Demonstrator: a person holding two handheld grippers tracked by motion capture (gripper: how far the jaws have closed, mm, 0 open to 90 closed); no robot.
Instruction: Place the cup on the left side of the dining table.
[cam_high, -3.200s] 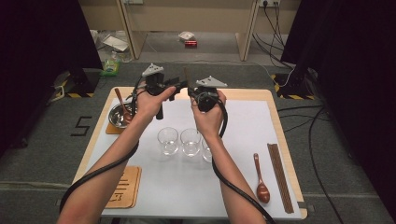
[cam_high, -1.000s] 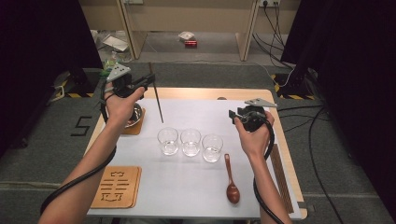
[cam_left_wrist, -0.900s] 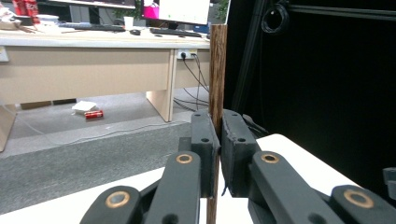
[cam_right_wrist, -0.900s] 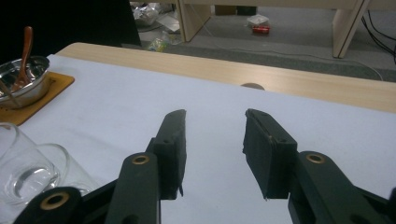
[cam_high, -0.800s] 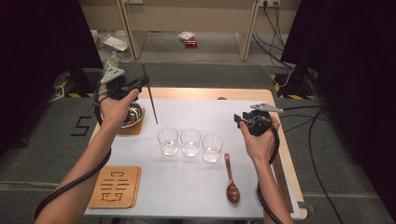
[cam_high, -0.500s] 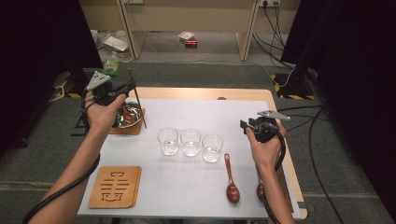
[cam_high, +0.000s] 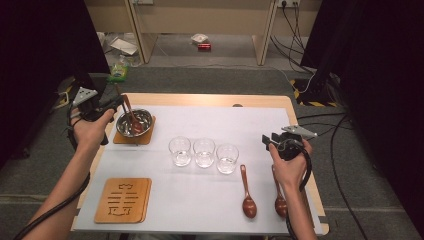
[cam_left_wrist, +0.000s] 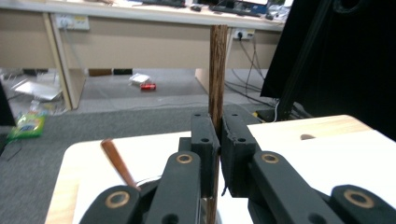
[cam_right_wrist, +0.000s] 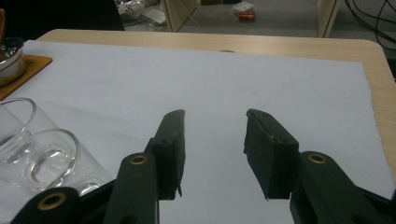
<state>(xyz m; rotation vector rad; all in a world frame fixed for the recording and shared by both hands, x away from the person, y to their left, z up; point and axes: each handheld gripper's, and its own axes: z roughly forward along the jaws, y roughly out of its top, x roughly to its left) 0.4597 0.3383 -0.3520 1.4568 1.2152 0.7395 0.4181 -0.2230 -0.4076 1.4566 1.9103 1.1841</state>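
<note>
My left gripper is shut on a dark wooden chopstick that stands upright between its jaws. In the high view the left gripper hovers at the table's left edge, just beside a metal bowl with a brown spoon leaning in it. My right gripper is open and holds nothing above the white mat. In the high view the right gripper is near the table's right side, right of three clear glasses.
The bowl rests on a wooden coaster. A carved wooden trivet lies at the front left. Two wooden spoons lie at the front right. The white mat covers most of the table.
My left gripper has carried the chopstick leftward from the table's middle to beside the bowl. My right gripper has swung right and toward the front edge, still open.
</note>
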